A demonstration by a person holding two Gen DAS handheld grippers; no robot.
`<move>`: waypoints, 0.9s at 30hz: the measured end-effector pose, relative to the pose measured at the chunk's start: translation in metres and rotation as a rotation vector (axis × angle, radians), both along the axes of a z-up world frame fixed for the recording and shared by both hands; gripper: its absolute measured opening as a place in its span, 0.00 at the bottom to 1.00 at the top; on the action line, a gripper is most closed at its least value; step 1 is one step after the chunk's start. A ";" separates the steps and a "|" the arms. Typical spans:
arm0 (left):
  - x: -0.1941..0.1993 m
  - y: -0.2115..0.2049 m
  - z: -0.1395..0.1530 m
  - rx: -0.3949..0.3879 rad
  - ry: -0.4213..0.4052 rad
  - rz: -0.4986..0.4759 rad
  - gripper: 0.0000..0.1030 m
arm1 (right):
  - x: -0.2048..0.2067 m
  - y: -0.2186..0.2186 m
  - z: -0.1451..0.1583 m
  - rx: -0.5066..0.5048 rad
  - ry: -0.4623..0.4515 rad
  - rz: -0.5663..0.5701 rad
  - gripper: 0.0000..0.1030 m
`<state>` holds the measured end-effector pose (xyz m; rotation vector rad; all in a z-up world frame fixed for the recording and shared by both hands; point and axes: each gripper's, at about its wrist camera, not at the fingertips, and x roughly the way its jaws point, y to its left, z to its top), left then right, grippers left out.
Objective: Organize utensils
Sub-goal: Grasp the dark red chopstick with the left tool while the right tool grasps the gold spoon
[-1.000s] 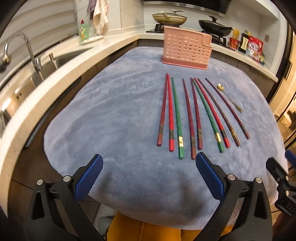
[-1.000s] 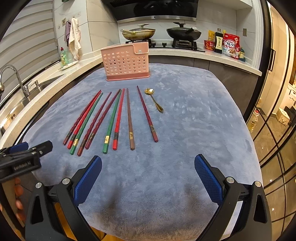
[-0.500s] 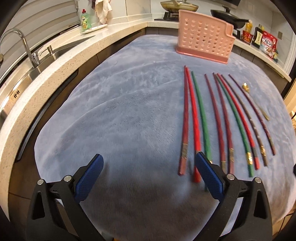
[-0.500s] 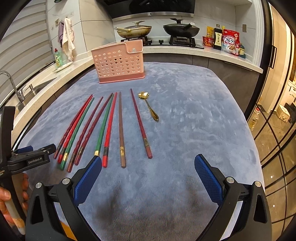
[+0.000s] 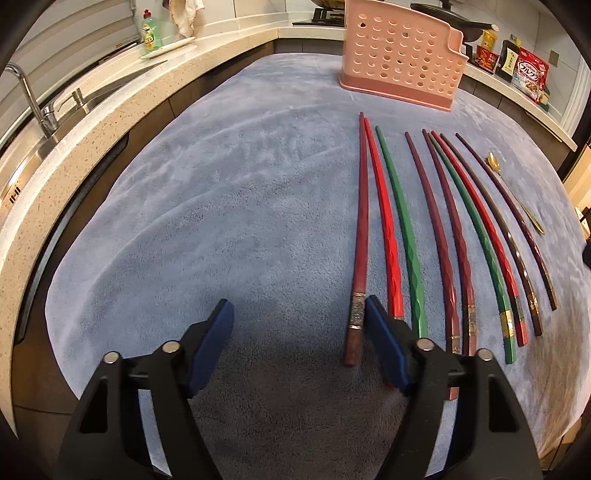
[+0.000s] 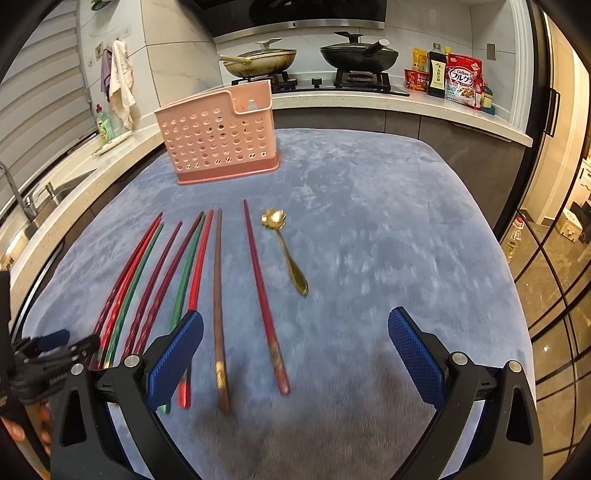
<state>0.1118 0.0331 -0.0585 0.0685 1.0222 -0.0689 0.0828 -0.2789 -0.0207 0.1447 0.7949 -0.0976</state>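
Now lower and nearer than before, left tongs (image 5: 299, 328) spread astride the leftmost chopstick's (image 5: 360, 240) end.

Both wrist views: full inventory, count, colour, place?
chopsticks: nine; dark red, red, green, brown; side by side on the cloth
spoon: one, gold, right of the chopsticks
holder: one, pink, perforated, upright behind the chopsticks
cloth: one, grey-blue, covering the table
pans: two, on the stove at the back
soap bottle: one, green, by the sink
food packets: several, red and yellow, on the back counter
left claw: open, low beside the leftmost chopstick's end
right claw: open, over the two rightmost chopsticks
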 end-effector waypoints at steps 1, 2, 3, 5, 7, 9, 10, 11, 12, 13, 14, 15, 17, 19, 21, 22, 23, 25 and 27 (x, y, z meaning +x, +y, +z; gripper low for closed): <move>0.001 0.001 0.000 -0.002 0.002 0.001 0.63 | 0.007 -0.003 -0.001 0.006 0.001 0.002 0.90; 0.003 0.001 0.001 -0.003 0.004 0.003 0.62 | 0.015 -0.005 -0.003 0.015 0.005 0.008 0.86; 0.004 0.002 0.001 -0.003 0.004 0.007 0.59 | 0.021 -0.006 -0.004 0.019 0.010 0.010 0.84; 0.005 0.003 0.001 -0.006 0.006 0.010 0.57 | 0.036 -0.010 -0.011 0.037 0.027 0.016 0.74; 0.006 0.003 0.001 -0.006 0.009 0.009 0.55 | 0.048 -0.012 -0.018 0.049 0.047 0.025 0.65; 0.007 0.003 0.001 -0.003 0.010 0.006 0.54 | 0.060 -0.014 -0.027 0.058 0.078 0.036 0.56; 0.007 0.002 0.001 0.000 0.010 0.005 0.54 | 0.064 -0.014 -0.031 0.063 0.089 0.041 0.49; 0.007 0.002 0.001 0.002 0.011 0.005 0.54 | 0.068 -0.015 -0.035 0.068 0.100 0.046 0.43; 0.007 0.003 0.001 0.002 0.011 0.006 0.54 | 0.071 -0.015 -0.040 0.077 0.111 0.051 0.41; 0.008 0.002 0.001 0.004 0.012 0.008 0.54 | 0.074 -0.016 -0.044 0.085 0.123 0.053 0.36; 0.008 0.002 0.001 0.006 0.012 0.009 0.54 | 0.075 -0.016 -0.047 0.089 0.128 0.052 0.33; 0.009 0.002 0.001 0.008 0.013 0.010 0.54 | 0.075 -0.017 -0.048 0.092 0.125 0.051 0.33; 0.009 0.002 0.001 0.007 0.013 0.010 0.54 | 0.076 -0.018 -0.049 0.091 0.119 0.053 0.26; 0.009 0.002 0.001 0.004 0.012 0.008 0.49 | 0.076 -0.021 -0.049 0.101 0.122 0.053 0.16; 0.009 0.001 0.002 0.002 0.009 0.009 0.40 | 0.075 -0.025 -0.049 0.119 0.123 0.058 0.13; 0.008 0.001 0.003 -0.001 0.011 0.008 0.35 | 0.073 -0.025 -0.049 0.123 0.123 0.063 0.09; 0.008 0.001 0.003 -0.005 0.012 0.005 0.31 | 0.072 -0.024 -0.048 0.123 0.125 0.068 0.04; 0.009 0.000 0.005 -0.013 0.017 0.001 0.20 | 0.069 -0.024 -0.047 0.130 0.127 0.074 0.03; 0.010 0.000 0.006 -0.021 0.022 -0.005 0.14 | 0.065 -0.022 -0.043 0.129 0.121 0.078 0.02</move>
